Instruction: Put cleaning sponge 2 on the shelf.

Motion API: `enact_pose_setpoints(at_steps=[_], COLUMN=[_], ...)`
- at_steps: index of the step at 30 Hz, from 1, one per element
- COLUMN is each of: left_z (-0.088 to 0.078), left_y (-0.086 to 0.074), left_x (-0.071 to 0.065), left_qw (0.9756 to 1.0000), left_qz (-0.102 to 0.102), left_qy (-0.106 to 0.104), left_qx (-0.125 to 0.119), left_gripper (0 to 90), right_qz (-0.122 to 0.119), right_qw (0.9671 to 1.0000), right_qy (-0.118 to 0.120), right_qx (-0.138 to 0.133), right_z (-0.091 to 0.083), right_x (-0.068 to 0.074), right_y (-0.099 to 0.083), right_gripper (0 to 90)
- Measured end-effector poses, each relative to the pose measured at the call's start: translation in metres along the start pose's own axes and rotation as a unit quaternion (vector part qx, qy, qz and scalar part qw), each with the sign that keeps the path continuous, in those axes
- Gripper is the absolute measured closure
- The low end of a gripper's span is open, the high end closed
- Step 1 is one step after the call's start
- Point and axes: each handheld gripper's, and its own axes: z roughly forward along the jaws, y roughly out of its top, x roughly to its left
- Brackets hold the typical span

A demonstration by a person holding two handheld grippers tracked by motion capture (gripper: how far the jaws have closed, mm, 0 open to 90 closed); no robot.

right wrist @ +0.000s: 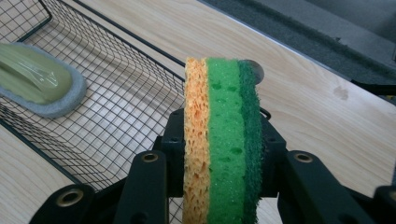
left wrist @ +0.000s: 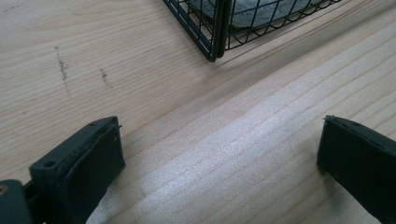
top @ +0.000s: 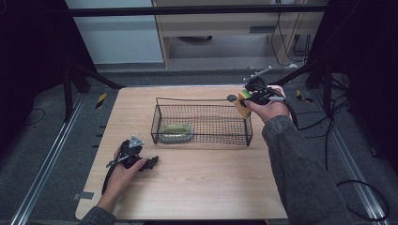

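Observation:
A three-layer sponge (right wrist: 223,140), orange, light green and dark green, stands on edge between the jaws of my right gripper (right wrist: 219,149), which is shut on it. In the high view that gripper (top: 248,100) holds the sponge (top: 243,106) at the right end of the black wire basket (top: 202,137), just above its rim. Inside the basket at its left end lies a grey scrubber with a pale green top (top: 175,132) (right wrist: 35,79). My left gripper (top: 149,163) rests low over the table in front of the basket's left corner, open with nothing between its jaws (left wrist: 219,154).
The basket sits mid-table on a light wooden tabletop (top: 202,183). A small dark round disc (top: 232,98) lies on the table behind the basket's right end. Cables trail off the table's right side. The basket's near corner (left wrist: 214,42) is close ahead of my left gripper.

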Motion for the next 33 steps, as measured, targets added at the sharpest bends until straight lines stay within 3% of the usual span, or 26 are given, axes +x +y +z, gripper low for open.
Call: enact_pose_setpoints(at_steps=[14,33], left_z=[0.000,0.000], left_y=[0.000,0.000], left_x=[0.001,0.001], left_qw=[1.0000,1.0000], left_qz=[-0.002,-0.003], left_qy=[0.002,0.002], left_qx=[0.000,0.000], left_gripper=[0.0,0.0], right_qz=[0.005,0.011], right_qw=[0.9996,0.9989], right_qy=[0.014,0.007], right_qx=[0.026,0.044], right_z=[0.037,0.054], right_x=[-0.004,-0.009], right_y=[-0.011,-0.023], right_gripper=[64.7,64.7])
